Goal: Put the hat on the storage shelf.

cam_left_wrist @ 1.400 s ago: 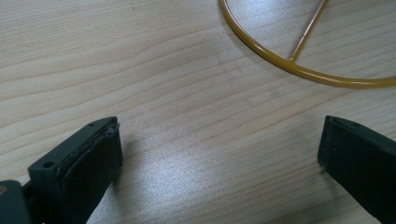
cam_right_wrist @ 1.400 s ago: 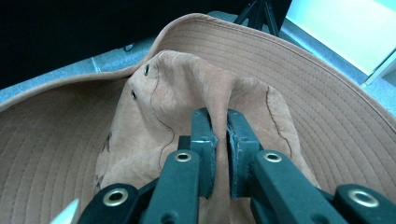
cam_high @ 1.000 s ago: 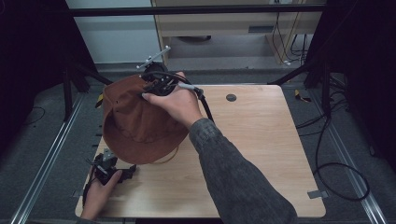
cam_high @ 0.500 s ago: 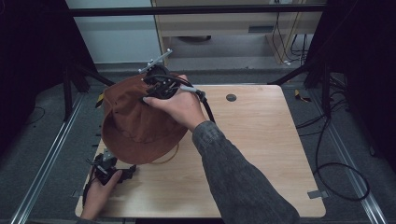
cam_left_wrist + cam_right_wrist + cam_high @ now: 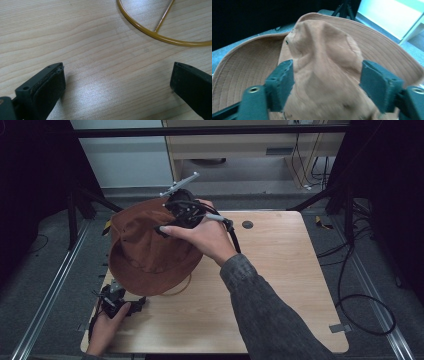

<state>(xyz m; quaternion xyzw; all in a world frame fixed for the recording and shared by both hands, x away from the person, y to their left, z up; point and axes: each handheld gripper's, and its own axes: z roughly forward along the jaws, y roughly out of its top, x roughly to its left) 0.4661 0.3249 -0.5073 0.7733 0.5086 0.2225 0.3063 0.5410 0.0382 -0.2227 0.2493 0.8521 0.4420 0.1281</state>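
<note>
The brown hat sits propped over a yellow wire stand near the left edge of the desk, its brim reaching out past that edge. I judge it light and soft: the fabric looks like limp cotton, so it will sag and fold wherever I pinch it and will not keep its shape off the stand. The best hold looks to be the crown, where the cloth bunches into a ridge, or the stitched brim, which seems a little firmer. In the right gripper view the crown is creased and dented, with a small metal eyelet on its side and rows of stitching running round the wide brim. My right tongs have just been opening; their pads now stand apart on either side of the crown, with the cloth between them but no longer pinched. My left tongs rest low near the desk's near left corner, wide open over bare wood with nothing in them, the ring of the stand just ahead.
</note>
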